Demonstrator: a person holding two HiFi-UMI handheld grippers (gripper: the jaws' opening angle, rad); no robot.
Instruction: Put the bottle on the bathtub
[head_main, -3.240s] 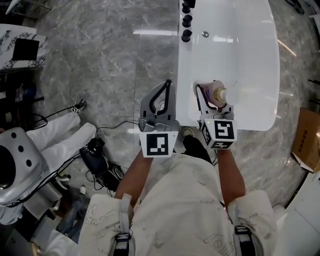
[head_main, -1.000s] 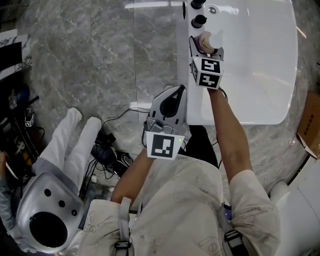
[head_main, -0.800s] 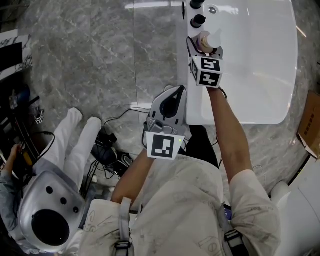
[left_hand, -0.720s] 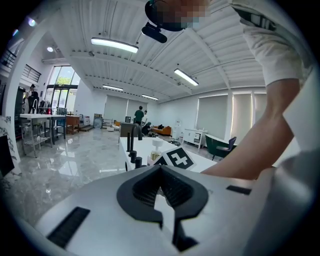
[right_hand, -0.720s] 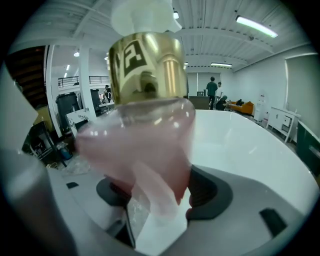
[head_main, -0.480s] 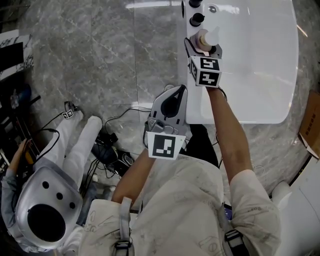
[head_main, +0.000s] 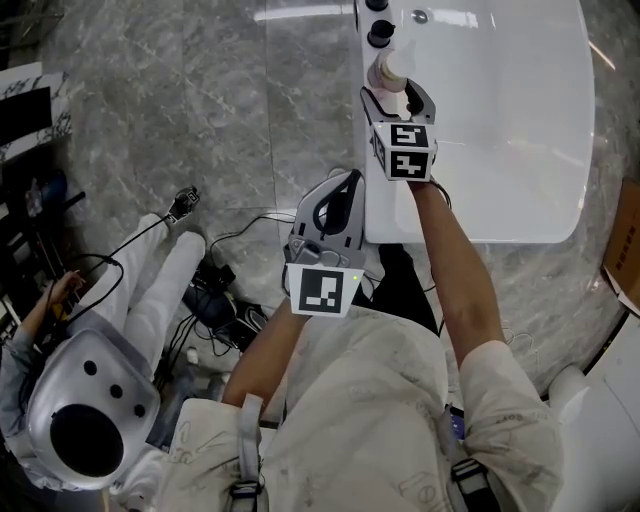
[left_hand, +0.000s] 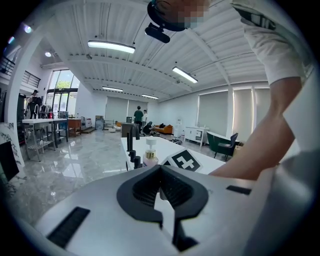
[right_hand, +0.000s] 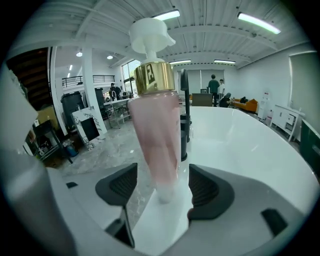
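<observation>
A pale pink pump bottle (head_main: 388, 70) with a gold collar and white pump stands upright on the white bathtub's (head_main: 500, 130) left rim. My right gripper (head_main: 395, 95) is open around it. In the right gripper view the bottle (right_hand: 157, 125) stands between the two pads with a gap on each side. My left gripper (head_main: 338, 185) hangs shut and empty over the floor, just left of the tub's near end. From the left gripper view the bottle (left_hand: 150, 152) shows beyond the shut jaws (left_hand: 161, 175), next to the right gripper's marker cube.
Black tap knobs (head_main: 380, 32) stand on the rim just beyond the bottle, and a black spout (right_hand: 184, 125) rises close behind it. A person in white sits on the marble floor at left (head_main: 150, 290), beside cables (head_main: 215, 300). A cardboard box (head_main: 625, 250) lies at the right edge.
My right gripper carried the bottle along the tub's left rim toward the knobs, set it upright and opened. The left gripper barely moved.
</observation>
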